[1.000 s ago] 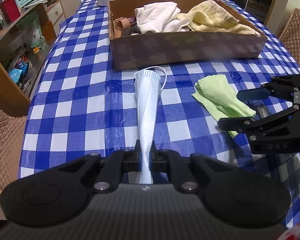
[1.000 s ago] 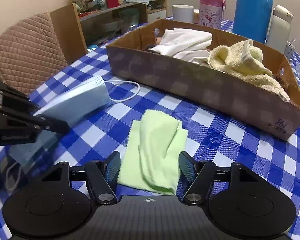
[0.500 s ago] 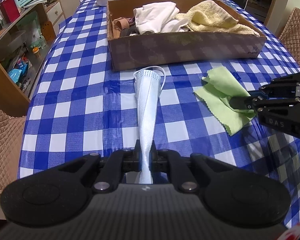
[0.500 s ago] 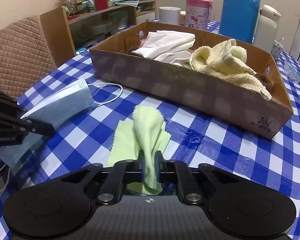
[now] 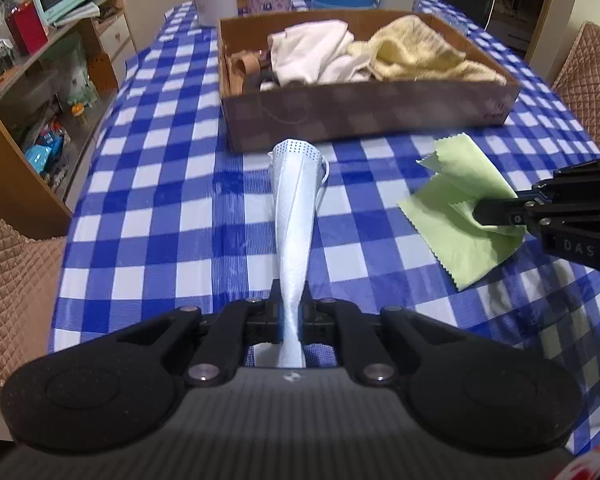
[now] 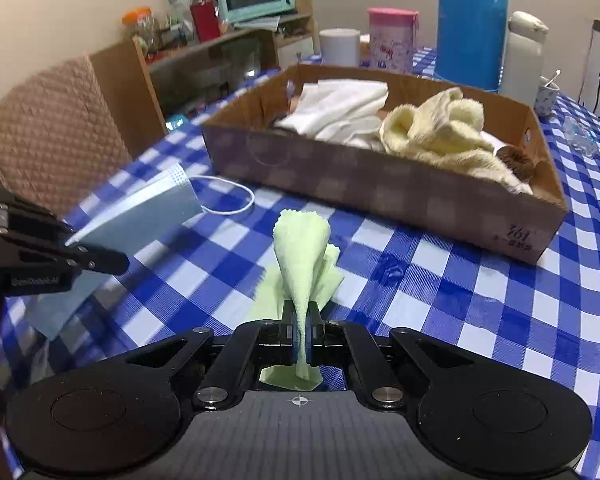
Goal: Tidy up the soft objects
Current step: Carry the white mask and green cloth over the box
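Two soft pieces pinched: green cloth (image 6: pixel 300 264) bunched in the right gripper (image 6: pixel 300 340), blue face mask (image 5: pixel 294 220) fanning forward from the left gripper (image 5: pixel 292 316). Both look light and limp, likely to droop; edge grips suit them. Cardboard box (image 6: pixel 380 196) lies ahead.

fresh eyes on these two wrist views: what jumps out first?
Two pinched cloths: the left gripper is shut on a blue face mask and the right gripper is shut on a light green cloth, both over the blue checked tablecloth. Behind them sits a cardboard box already holding a white cloth and a yellow towel.
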`<state>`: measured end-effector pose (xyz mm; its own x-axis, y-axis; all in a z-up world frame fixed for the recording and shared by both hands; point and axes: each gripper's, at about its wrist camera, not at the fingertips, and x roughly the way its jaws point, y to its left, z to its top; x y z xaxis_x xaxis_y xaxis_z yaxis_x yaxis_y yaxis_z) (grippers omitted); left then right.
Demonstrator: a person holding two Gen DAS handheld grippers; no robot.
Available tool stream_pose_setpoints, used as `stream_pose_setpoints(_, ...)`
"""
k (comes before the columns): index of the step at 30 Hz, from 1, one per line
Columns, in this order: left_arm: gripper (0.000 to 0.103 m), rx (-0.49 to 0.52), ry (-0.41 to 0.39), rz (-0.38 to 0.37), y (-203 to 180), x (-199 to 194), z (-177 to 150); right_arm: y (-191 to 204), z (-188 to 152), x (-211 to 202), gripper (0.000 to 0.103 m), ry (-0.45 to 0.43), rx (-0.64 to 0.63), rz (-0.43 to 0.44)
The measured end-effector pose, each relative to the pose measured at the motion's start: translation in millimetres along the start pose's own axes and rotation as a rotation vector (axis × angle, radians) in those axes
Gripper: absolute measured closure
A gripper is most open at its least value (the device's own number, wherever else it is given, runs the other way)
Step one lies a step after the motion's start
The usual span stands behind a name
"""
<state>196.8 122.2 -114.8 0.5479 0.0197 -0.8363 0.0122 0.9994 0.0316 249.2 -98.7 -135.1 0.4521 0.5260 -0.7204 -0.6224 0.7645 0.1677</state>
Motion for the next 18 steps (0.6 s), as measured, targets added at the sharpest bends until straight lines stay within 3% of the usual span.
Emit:
stream_pose_setpoints(8,0.098,0.026,-0.097,-0.009,1,-32,23,-1,20,-26,0.099,-0.081,0.025,0.022)
stream_pose_setpoints(18,0.098,0.158,-0.233,-0.007,-2,-35,101,-23,72,-36,0.099,-0.195,0.037,0.002)
